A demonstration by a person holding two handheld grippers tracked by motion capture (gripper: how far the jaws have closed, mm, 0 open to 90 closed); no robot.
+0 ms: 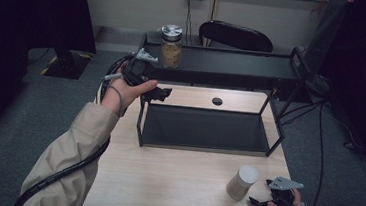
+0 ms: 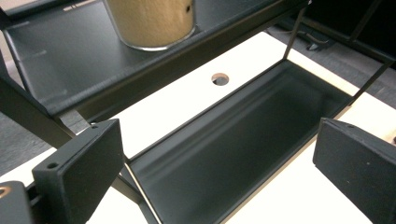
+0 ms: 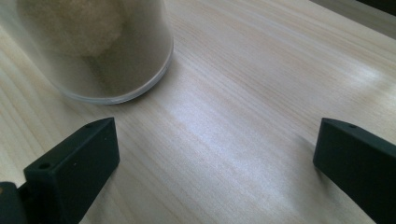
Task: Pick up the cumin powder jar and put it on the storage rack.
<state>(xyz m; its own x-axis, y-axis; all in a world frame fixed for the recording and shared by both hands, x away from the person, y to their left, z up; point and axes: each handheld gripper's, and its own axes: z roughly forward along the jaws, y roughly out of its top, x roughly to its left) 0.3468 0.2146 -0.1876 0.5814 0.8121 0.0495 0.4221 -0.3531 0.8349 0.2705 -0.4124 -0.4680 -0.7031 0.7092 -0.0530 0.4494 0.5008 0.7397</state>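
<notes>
Your right gripper (image 1: 261, 199) sits at the near right corner of the wooden table (image 1: 174, 182), jaws spread wide and holding nothing, with a white-lidded jar (image 1: 242, 182) standing upright just beside it on the tabletop; in the right gripper view the jar's clear base (image 3: 107, 56) lies ahead and left of the jaws, not yet between them, so it looks like the next thing to grasp. Your left gripper (image 1: 159, 93) hovers at the left end of the black two-tier shelf rack (image 1: 208, 130), jaws likewise apart and empty, above the bare lower tray (image 2: 243, 140). On the upper shelf (image 1: 234, 65) a metal-lidded jar (image 1: 171, 46) of tan contents stands upright, apparently already stored.
</notes>
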